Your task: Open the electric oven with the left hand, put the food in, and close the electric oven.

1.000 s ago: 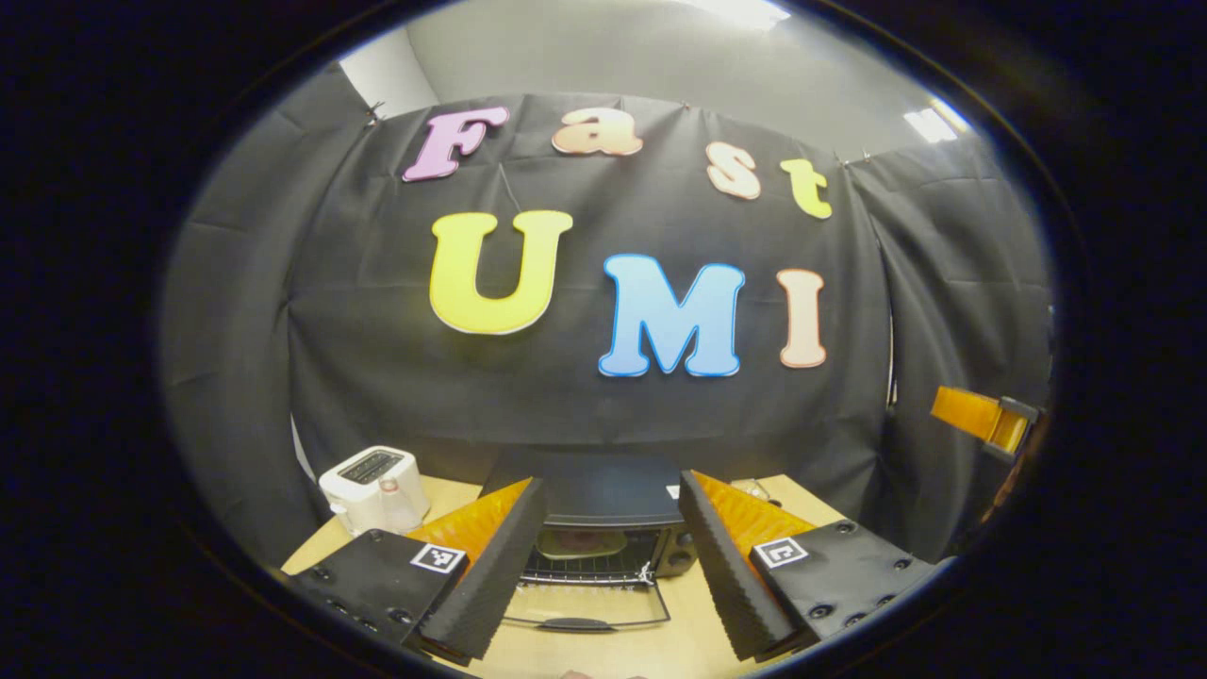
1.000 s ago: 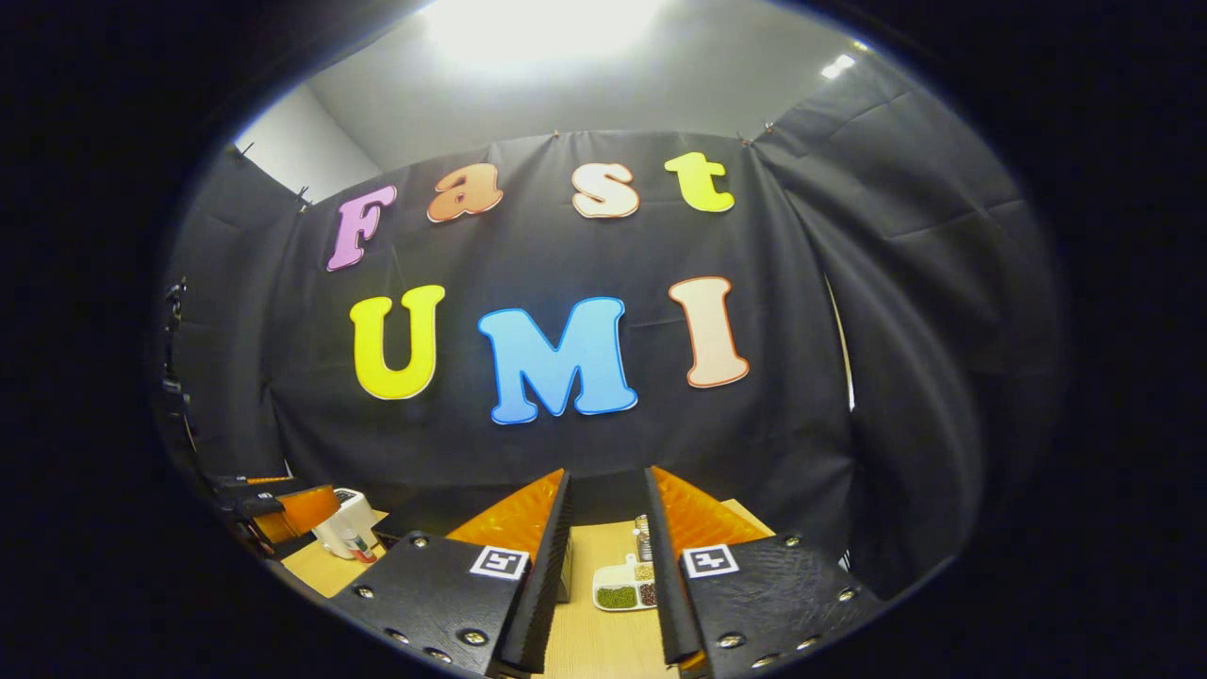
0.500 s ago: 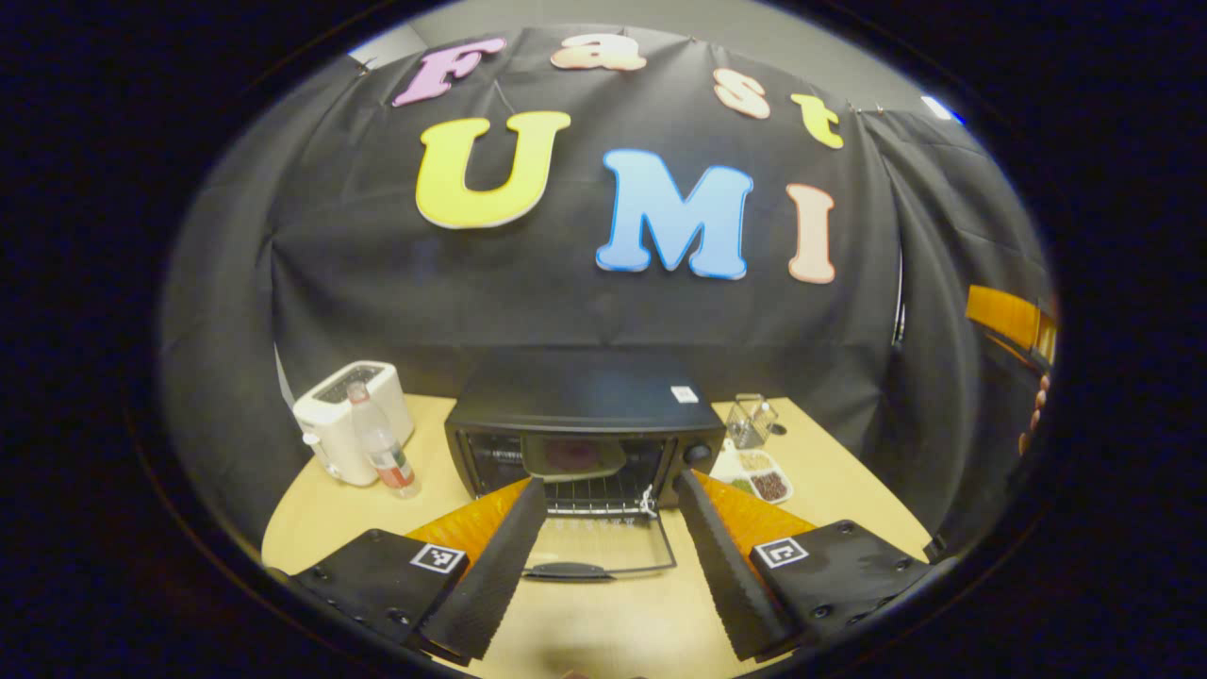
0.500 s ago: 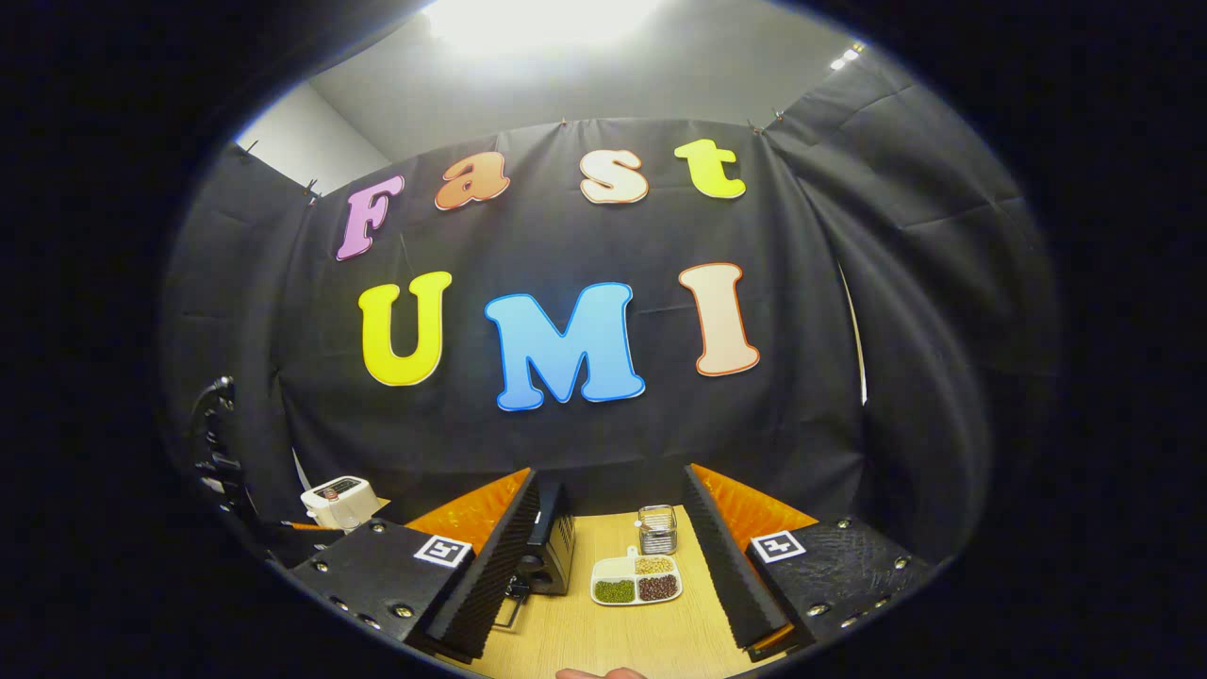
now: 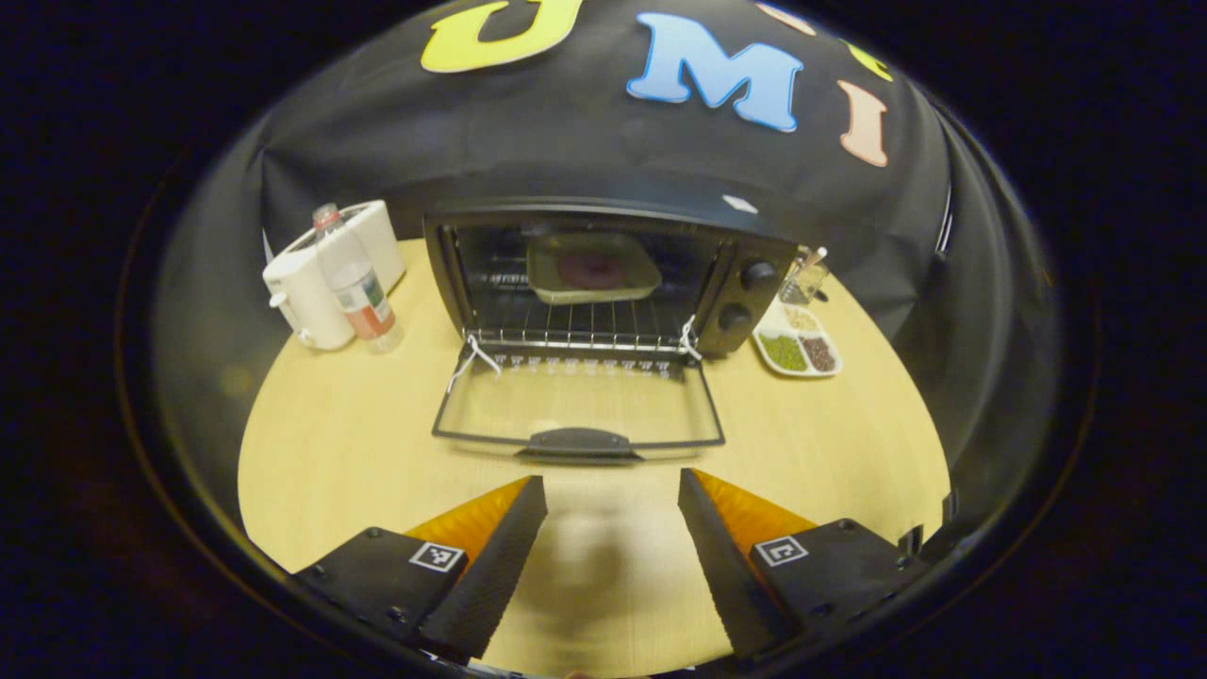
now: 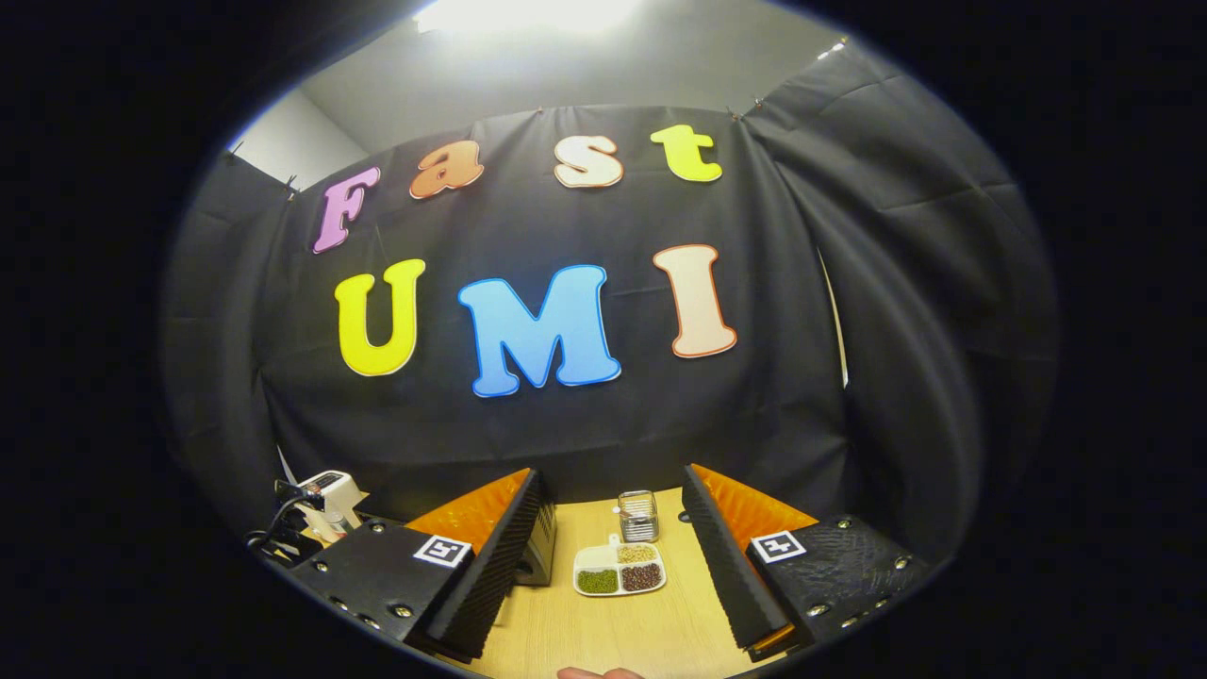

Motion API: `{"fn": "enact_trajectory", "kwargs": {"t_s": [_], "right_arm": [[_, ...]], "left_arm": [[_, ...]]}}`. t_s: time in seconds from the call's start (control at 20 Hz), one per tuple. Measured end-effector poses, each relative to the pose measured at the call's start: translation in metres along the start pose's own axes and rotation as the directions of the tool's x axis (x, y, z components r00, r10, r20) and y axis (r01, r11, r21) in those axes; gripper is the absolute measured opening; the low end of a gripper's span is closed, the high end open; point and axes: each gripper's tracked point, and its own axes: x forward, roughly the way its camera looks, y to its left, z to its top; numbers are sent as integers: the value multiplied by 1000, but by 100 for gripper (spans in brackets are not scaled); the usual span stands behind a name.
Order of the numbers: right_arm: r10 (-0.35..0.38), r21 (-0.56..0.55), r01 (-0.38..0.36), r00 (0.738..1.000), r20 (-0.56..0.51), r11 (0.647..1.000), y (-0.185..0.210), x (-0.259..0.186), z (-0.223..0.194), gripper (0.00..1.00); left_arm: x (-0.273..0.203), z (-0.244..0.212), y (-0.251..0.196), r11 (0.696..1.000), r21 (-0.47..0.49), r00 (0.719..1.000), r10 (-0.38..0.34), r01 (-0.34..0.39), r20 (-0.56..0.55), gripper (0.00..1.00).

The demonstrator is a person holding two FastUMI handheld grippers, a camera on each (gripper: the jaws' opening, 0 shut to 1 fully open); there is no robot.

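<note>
Oven (image 5: 603, 273) open, door (image 5: 577, 413) folded flat on table (image 5: 330, 443); food tray (image 5: 592, 268) on rack inside; left gripper (image 5: 611, 528) released, empty, near door handle; right gripper (image 6: 611, 552) released, empty.

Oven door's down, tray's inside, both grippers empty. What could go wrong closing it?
1. The black electric oven's glass door lies flat on the wooden table; its low handle may be hard for the open left gripper to get under.
2. The plastic bottle beside the white toaster could tip if the oven shifts.

black oven (image 5: 603, 273) door (image 5: 577, 405) lies open; plated food (image 5: 592, 269) on rack inside.
</note>
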Motion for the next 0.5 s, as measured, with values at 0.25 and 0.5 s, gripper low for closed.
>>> {"fn": "enact_trajectory", "kwargs": {"t_s": [0.25,0.5], "right_arm": [[-45,22,45,999,-31,999,-17,4,-11,93],[-92,28,93,995,-48,995,-34,4,-17,92]], "left_arm": [[25,-27,4,1000,29,991,16,-12,-134,96],[52,-40,14,999,37,970,37,-29,-240,96]]}}
